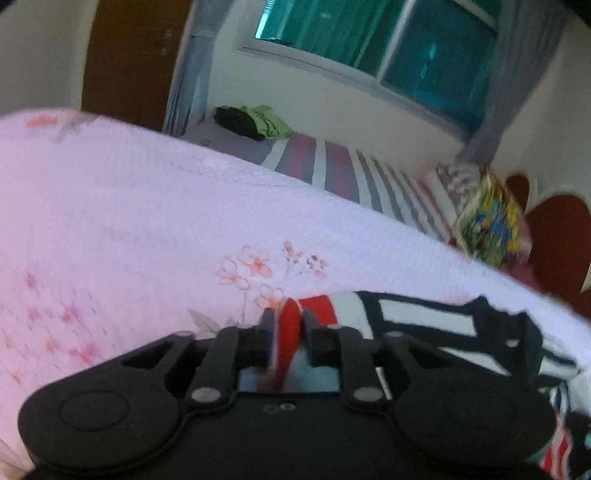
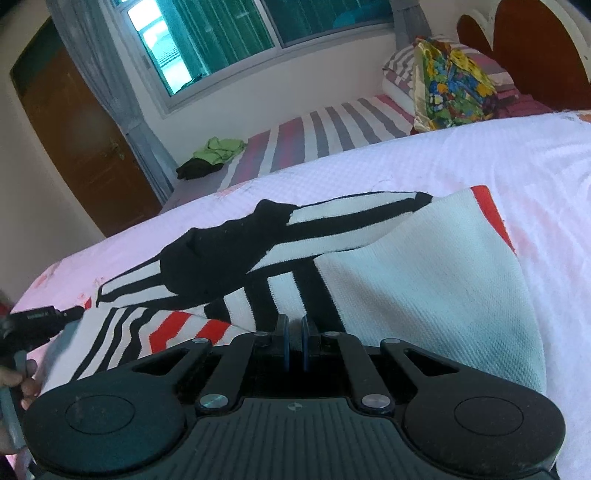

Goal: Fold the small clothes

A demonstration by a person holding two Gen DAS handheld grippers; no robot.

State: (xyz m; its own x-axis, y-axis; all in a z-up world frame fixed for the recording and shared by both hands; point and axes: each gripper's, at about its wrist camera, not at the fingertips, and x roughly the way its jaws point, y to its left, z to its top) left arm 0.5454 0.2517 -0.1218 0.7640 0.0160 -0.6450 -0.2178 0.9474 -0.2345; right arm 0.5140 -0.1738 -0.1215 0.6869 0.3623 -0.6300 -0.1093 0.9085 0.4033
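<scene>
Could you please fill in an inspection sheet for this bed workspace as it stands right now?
Surface: pale pink floral bedspread over a striped sheet.
Job's things: one striped garment, black, white and red, lying partly folded with its plain white side turned up.
Clutter: green and black clothes at the far edge; a multicoloured bundle near the pillows.
Grippers: left claw has red fabric between its fingers; whether the pads press it cannot be told. Right claw is shut at the garment's near edge; whether it pinches cloth is unclear.
Cables: nothing seen.
Surroundings: window with grey curtains, brown door, headboard.
</scene>
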